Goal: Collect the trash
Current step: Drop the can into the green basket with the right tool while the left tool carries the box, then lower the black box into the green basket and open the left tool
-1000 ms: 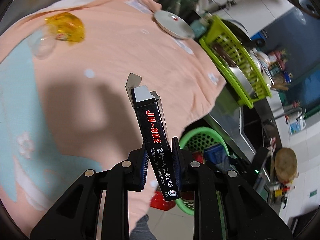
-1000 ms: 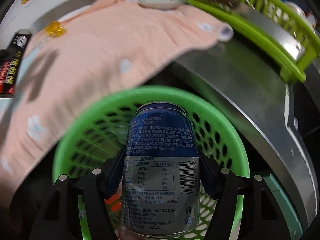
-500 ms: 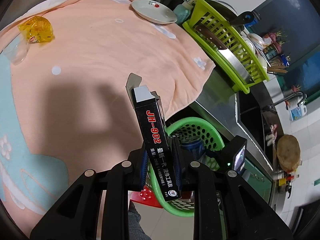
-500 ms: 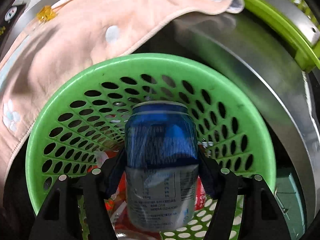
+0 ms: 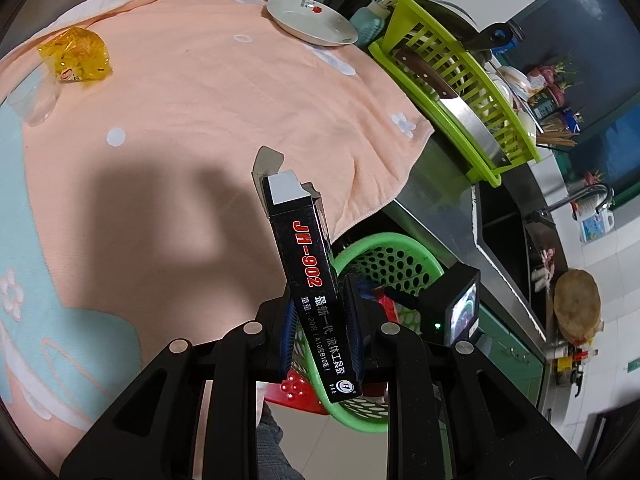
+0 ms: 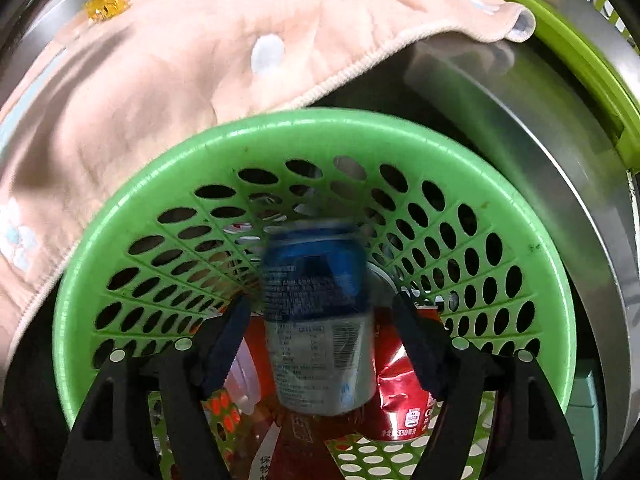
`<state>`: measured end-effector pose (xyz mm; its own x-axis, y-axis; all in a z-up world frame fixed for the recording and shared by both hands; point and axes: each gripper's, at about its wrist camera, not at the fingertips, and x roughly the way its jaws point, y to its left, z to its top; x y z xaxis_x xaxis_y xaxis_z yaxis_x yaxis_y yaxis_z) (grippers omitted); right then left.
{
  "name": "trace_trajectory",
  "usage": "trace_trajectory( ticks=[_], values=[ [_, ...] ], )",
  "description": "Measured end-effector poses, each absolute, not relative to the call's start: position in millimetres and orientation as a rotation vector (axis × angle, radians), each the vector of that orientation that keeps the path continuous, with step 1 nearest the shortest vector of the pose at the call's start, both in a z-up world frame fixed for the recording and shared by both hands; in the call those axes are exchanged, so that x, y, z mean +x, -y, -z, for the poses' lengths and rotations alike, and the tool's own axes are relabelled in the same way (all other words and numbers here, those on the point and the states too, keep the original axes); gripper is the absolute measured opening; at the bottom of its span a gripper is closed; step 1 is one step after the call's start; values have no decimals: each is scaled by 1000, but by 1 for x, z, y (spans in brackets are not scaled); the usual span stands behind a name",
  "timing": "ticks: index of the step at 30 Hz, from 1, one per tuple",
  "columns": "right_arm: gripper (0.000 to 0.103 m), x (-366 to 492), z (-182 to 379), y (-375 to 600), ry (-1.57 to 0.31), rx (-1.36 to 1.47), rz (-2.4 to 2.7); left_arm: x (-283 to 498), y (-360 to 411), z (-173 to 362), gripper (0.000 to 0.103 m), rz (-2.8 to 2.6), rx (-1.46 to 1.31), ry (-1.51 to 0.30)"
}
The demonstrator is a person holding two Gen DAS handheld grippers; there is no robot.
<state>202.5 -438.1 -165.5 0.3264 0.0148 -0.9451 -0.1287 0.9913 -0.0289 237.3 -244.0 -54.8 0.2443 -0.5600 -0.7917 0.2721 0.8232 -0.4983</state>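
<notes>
Blurred blue can (image 6: 318, 320) seemingly loose inside green basket (image 6: 516, 216), black box (image 5: 310, 280) upright

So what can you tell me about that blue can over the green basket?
The blue can is a slim metal drinks can, blue on its upper part and silver lower down, with fine printed text and a barcode. It looks motion-blurred and roughly upright inside the green basket, between the spread fingers of the right gripper, with visible gaps on both sides, so nothing seems to grip it. A crushed red can lies below it.
</notes>
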Motion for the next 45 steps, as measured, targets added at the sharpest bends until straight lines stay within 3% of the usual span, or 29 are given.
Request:
trace_trajectory(
  ticks=[15,25,29,45],
  values=[
    [71,147,87,484,-1072,-19,-34,210,297,67,22,658,-203,-1237],
    [71,118,77,502,-1023,16,-13,191,339,97,24,667,-92,-1289],
    [71,115,79,503,-1019,27,-17,189,339,105,42,647,-87,-1307],
    [71,127,60,470,-984,16,-71,196,280,78,48,591,-134,-1243]
  ],
)
